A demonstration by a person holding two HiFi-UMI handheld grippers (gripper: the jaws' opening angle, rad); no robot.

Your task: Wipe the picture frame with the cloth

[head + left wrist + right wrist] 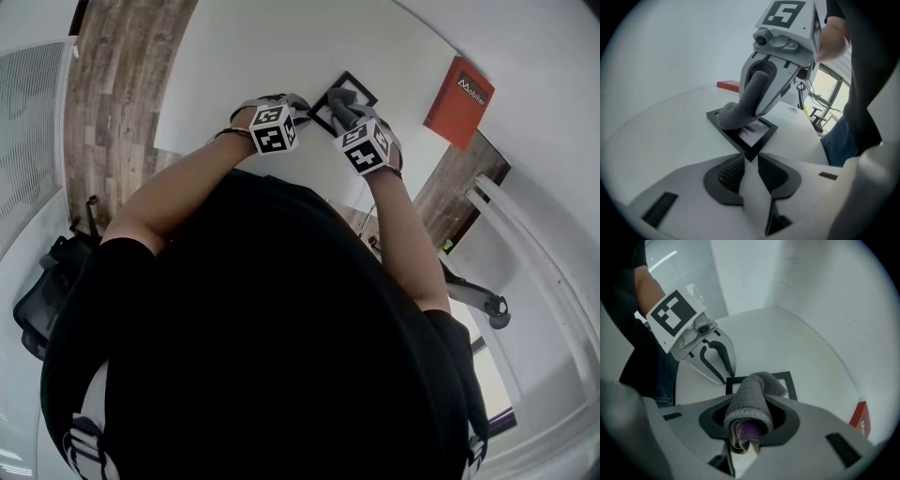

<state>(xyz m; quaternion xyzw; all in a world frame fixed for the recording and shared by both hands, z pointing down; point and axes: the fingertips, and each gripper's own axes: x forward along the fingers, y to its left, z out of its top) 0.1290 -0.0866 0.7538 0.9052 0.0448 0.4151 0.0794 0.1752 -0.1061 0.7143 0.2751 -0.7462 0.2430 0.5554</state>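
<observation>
A: Right gripper (747, 430), state?
B: Clamped on the cloth (752, 399). Grey, folded into a roll, a purple bit showing at the clamped end. The free end sticks out past the jaws.
A: Cloth on the picture frame (758, 139)?
B: Yes. The free end presses down on the glass, over the frame's far-left part in the left gripper view. Near corner and right side are uncovered.
A: Frame location?
B: Flat on the white table (234, 56). Black border, pale picture inside. Straight ahead of the person, just beyond both grippers in the head view.
A: Left gripper (750, 172)?
B: Jaws drawn narrow, the frame's near corner sitting right between the tips. Looks pinched. In the right gripper view its tips meet at that same corner.
A: Grippers relative to each other?
B: Close, side by side. Right one over the frame, left one at its edge.
A: Anything else?
B: Red box (459, 89) lying on the table, right of the frame, well apart from it.
</observation>
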